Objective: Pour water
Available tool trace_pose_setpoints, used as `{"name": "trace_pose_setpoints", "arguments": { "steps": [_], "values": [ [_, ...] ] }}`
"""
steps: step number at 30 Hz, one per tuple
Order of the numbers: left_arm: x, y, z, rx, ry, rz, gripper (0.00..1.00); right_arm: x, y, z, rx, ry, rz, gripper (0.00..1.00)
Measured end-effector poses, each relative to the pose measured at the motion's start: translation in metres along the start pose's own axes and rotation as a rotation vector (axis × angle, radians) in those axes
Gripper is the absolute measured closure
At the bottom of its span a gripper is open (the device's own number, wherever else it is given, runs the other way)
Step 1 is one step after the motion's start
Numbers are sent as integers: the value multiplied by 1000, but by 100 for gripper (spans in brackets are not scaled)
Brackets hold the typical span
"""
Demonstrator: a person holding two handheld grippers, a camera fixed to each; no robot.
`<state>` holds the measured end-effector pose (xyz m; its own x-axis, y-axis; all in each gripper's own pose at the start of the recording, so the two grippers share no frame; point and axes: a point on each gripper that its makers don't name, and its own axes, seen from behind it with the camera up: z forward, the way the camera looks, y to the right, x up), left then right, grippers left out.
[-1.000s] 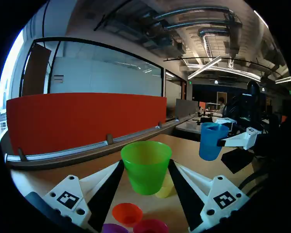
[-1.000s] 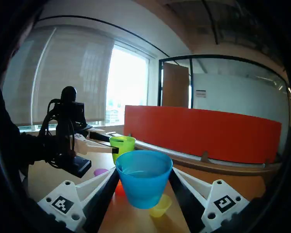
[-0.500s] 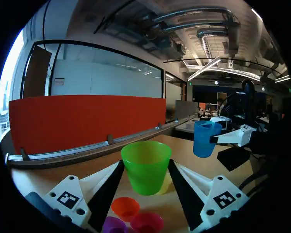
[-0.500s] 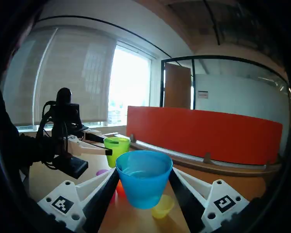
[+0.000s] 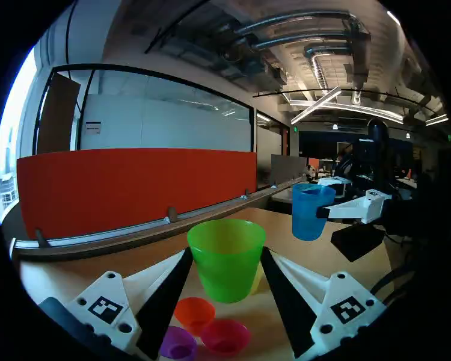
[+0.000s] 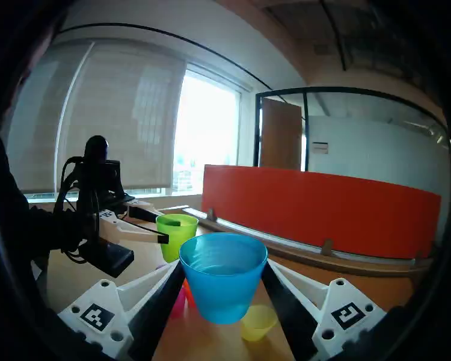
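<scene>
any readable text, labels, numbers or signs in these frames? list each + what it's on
No text can be read.
White notice on the glass wall: too small and blurred to read.
Square markers on the fingers: black-and-white patterns, no letters.
Green cup, blue cup: no print visible.

Blue cup (image 6: 223, 277) upright w/ water inside, green cup (image 5: 226, 257) upright, both in air, apart.

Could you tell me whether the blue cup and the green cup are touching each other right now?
Apart. The left gripper view shows bare table between the green cup and the blue cup.
</scene>
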<state>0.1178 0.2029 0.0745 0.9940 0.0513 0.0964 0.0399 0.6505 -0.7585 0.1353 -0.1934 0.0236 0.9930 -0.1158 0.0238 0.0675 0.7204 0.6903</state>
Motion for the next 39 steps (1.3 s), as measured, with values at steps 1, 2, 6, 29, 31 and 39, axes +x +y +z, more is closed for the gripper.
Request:
{"name": "trace_pose_setpoints", "arguments": {
  "steps": [1,2,6,29,31,39],
  "values": [
    [0,0,-1,0,0,0,17,0,-1,1,3,0,-1,11],
    [0,1,-3,1,0,0,17,1,-2,2,7,0,-2,11],
    [-2,2,-9,2,-2,1,17,3,-8,6,21,1,-7,11],
    [-16,9,-47,13,-5,-11,17,19,-39,25,99,9,-45,11],
    [-17,10,-49,13,-6,-12,17,20,-40,27,104,8,-49,11],
    [-25,10,-56,10,-14,-16,17,19,-43,34,120,2,-60,11]
  ]
}}
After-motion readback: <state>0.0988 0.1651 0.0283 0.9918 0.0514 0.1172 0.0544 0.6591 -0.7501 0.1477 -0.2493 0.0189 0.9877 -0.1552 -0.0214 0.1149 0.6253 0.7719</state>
